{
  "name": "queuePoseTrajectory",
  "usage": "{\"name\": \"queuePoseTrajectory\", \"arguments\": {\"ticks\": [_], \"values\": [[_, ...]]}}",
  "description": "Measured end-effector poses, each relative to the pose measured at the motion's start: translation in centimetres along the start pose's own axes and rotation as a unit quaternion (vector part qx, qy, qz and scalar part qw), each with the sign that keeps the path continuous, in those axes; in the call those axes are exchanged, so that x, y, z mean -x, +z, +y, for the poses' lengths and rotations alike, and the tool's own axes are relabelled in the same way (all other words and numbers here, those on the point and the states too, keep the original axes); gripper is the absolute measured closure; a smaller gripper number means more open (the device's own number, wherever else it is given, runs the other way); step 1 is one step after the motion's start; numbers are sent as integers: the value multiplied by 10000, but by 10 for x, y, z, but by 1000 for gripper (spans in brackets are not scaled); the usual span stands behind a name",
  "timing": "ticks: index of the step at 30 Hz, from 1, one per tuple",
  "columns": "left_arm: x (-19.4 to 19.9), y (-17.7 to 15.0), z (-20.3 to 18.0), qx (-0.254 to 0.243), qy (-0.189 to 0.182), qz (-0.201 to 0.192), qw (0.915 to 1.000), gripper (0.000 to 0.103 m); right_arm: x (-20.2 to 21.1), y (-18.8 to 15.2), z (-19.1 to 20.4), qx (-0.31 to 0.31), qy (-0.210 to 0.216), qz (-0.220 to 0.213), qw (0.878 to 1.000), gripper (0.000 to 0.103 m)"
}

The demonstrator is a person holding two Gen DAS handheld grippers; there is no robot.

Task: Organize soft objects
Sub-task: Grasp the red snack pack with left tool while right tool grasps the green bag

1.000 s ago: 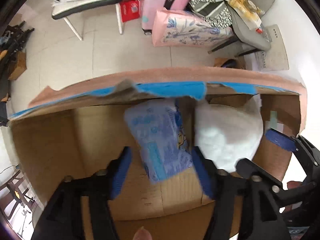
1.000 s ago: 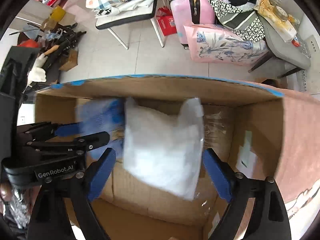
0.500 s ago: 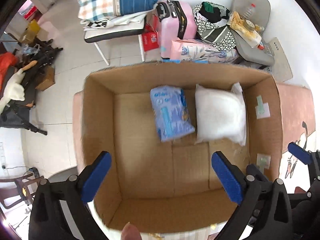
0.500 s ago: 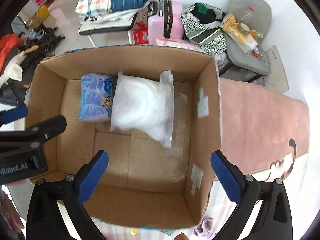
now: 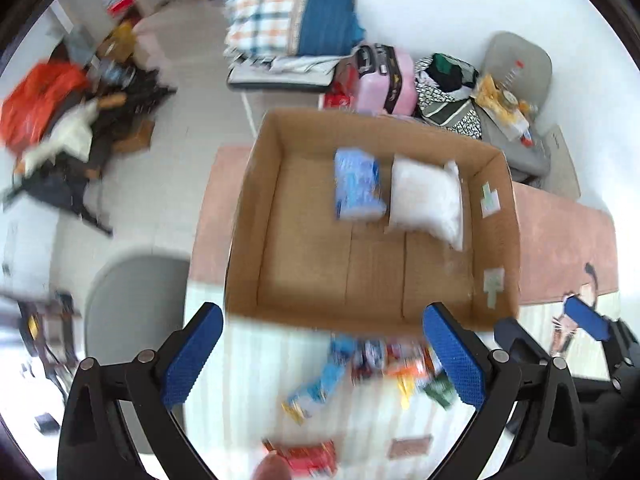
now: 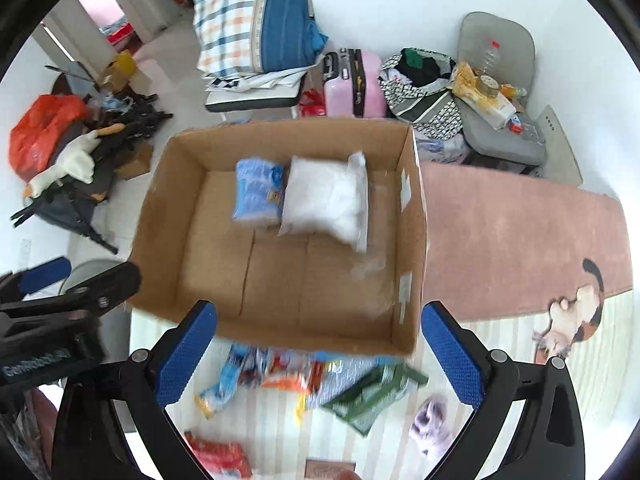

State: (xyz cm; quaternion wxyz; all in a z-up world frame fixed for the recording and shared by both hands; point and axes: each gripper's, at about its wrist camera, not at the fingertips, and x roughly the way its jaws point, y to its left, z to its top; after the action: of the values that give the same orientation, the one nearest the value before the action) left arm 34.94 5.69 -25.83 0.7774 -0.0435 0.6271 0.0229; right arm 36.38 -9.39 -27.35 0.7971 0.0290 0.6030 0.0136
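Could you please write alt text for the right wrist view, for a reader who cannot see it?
An open cardboard box holds a blue packet and a white bag side by side at its far end. The right gripper hangs open and empty above it. Blurred packets, a green packet among them, lie on a striped cloth in front of the box.

cardboard box (image 6: pixel 412 240): matt brown card | white pack (image 6: pixel 326 200): glossy plastic film | pads (image 6: pixel 186 354): blue, dimpled | rug (image 6: pixel 520 240): pink, napped

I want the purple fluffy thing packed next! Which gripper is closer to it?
Right. The purple cloth lies by the right gripper; the left gripper is far off to its left.
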Motion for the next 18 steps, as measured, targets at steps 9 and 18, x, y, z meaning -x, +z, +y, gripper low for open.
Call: {"name": "queuePoseTrajectory", "arguments": {"ticks": [9, 18], "values": [[-99, -185, 93, 2083, -399, 2072, 9550, 19, -38, -124, -45, -274, 221, 958, 9948, 0], [-184, -263, 130, 4075, -1400, 2809, 8576, 21, -82, -175, -81, -894, 182, 1195, 9886, 1]]}}
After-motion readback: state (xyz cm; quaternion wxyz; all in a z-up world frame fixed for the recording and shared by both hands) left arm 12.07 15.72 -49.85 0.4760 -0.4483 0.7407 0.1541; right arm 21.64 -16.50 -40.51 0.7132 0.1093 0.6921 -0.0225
